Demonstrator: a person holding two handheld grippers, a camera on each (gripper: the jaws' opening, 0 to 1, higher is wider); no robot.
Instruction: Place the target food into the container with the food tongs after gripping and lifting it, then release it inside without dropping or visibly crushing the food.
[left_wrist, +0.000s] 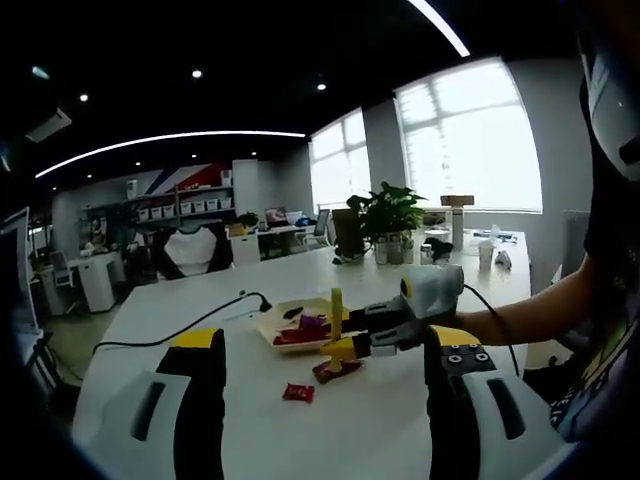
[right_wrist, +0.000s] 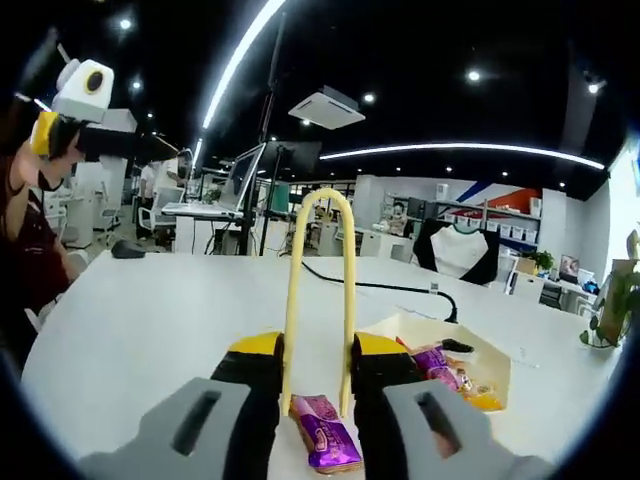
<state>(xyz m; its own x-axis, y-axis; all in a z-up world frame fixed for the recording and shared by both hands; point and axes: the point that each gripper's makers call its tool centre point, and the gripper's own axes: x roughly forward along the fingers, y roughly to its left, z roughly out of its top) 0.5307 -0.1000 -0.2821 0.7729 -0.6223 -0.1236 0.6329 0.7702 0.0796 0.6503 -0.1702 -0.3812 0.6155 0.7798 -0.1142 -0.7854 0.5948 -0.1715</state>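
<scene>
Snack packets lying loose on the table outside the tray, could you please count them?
2: a red packet nearest the left gripper, and a purple packet under the tongs. Others may be hidden behind the right gripper.

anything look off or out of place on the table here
Two wrapped snacks lie loose on the table outside the tray: a red one and a darker one beneath the yellow tongs. Nothing looks spilled or damaged.
</scene>
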